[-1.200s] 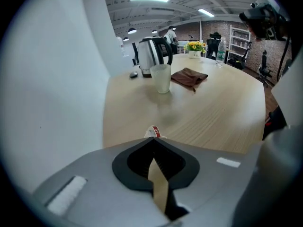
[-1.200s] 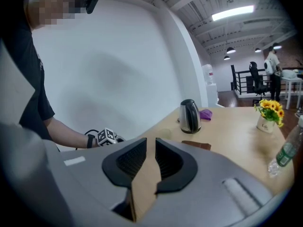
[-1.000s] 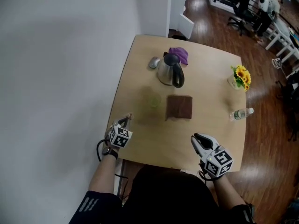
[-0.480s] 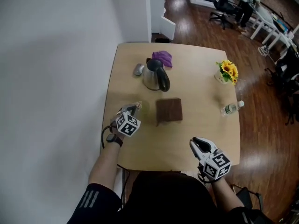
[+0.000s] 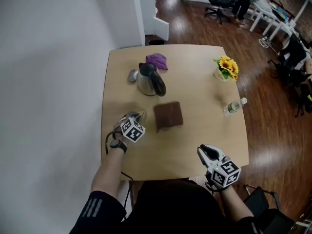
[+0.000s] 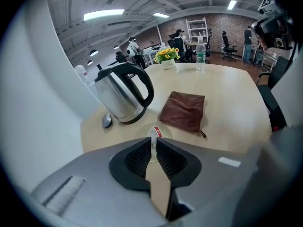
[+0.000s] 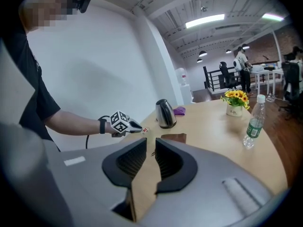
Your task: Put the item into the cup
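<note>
**Packet (image 6: 155, 132) held over the cup (image 6: 166, 134), release under way**

Head view: the left gripper (image 5: 140, 115) points down at the clear cup, just beside the brown cloth (image 5: 168, 115) and nearer than the kettle (image 5: 150, 79). The right gripper (image 5: 204, 151) hangs by the near edge of the table (image 5: 204, 126). A second ago the left one was back at the near-left edge, well short of the cup. The right has barely shifted.

Left gripper view: the jaws have just been easing open, yet the small white, red-marked packet still looks pinched at their tips, directly above the cup's mouth. I judge this the drop step. The next move calls for parting the jaws further so the packet falls inside, then lifting clear.

Right gripper view: its jaws stand slightly apart with nothing between them.
</note>
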A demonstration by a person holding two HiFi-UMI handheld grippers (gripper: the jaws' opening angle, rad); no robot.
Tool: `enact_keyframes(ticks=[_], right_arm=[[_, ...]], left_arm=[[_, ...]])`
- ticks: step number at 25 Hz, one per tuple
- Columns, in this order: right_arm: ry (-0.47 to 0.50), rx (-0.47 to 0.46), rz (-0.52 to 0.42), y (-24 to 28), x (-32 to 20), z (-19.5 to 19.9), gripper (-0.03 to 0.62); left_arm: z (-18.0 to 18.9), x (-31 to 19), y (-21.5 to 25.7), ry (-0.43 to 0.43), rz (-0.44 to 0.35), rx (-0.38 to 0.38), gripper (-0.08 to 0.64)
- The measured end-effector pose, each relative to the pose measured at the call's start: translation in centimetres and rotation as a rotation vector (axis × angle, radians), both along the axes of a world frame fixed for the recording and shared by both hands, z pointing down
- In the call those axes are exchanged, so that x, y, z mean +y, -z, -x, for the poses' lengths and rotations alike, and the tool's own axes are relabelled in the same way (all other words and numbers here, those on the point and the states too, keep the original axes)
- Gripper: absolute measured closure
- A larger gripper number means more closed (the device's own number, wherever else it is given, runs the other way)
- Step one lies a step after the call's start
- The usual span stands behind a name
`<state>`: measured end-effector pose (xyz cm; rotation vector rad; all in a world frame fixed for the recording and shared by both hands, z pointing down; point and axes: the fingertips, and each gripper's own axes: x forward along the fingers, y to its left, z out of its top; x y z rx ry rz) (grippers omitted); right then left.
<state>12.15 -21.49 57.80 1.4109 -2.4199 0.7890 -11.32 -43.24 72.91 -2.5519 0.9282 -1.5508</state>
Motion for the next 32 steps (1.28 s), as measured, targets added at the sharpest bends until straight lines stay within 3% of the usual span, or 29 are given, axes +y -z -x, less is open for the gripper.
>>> enact_keyframes(ticks=[6, 12, 23, 32], right_arm=[[0.002, -0.011, -0.006, 0.1, 0.2, 0.0, 0.525], [0.015, -0.014, -0.012, 0.3, 0.4, -0.2, 0.525], [0.100, -0.038, -0.091, 3.0, 0.5, -0.7, 0.525], [0.238, -0.073, -0.140, 5.0, 3.5, -1.6, 0.525]], left_arm=[[0.1, -0.1, 0.3, 0.012, -0.003, -0.001, 0.480], [0.2, 0.3, 1.8, 0.041, -0.028, 0.041, 0.480], [-2.8, 6.4, 12.1, 0.091, -0.148, 0.316, 0.463], [-6.1, 17.0, 17.8, 0.182, -0.147, 0.590, 0.448]])
